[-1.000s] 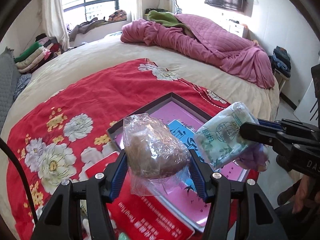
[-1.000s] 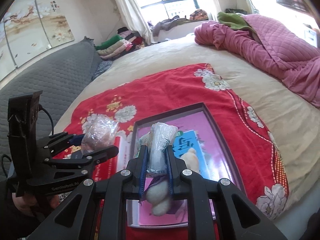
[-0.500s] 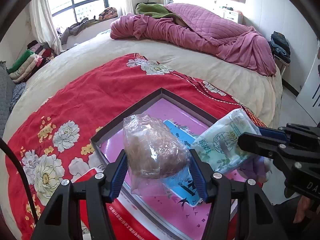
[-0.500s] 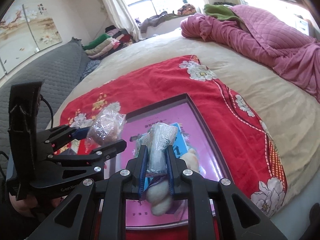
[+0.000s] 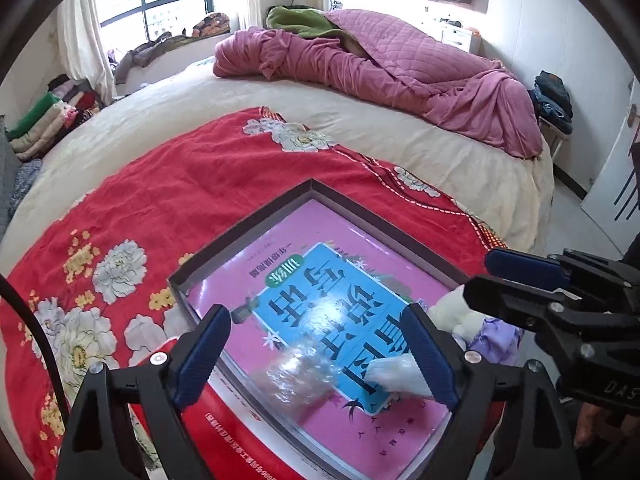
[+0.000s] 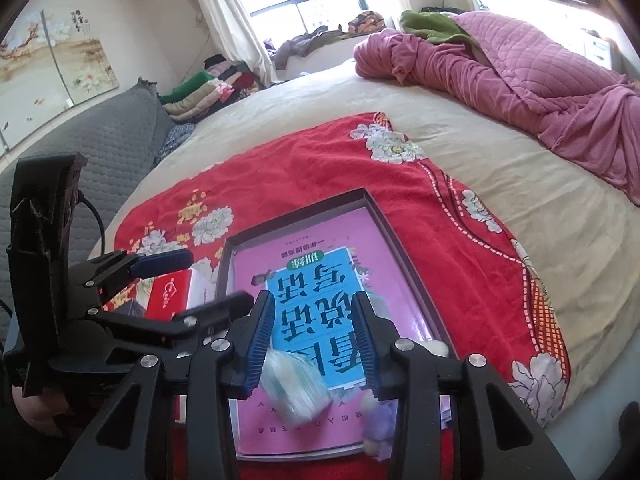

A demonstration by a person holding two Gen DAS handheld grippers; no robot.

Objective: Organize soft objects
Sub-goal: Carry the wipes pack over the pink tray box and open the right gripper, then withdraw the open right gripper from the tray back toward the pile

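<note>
Over the dark-rimmed tray (image 5: pixel 240 236), we are holding left gripper (image 5: pixel 316 356) and right gripper (image 6: pixel 316 344) spread, plastic-wrapped bundle (image 5: pixel 300 376) and tissue pack (image 6: pixel 294 386) lying blurred inside.

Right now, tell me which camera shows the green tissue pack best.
Right wrist view: the tissue pack shows nearly whole, though blurred, below the open right gripper. The left wrist view shows only a pale blurred part beside a finger.

L hand-held gripper (image 5: pixel 316 354): jaws spread wide, nothing clamped | R hand-held gripper (image 6: pixel 316 338): jaws parted, nothing clamped | both level, side by side, pointing forward; R to the right of L
</note>
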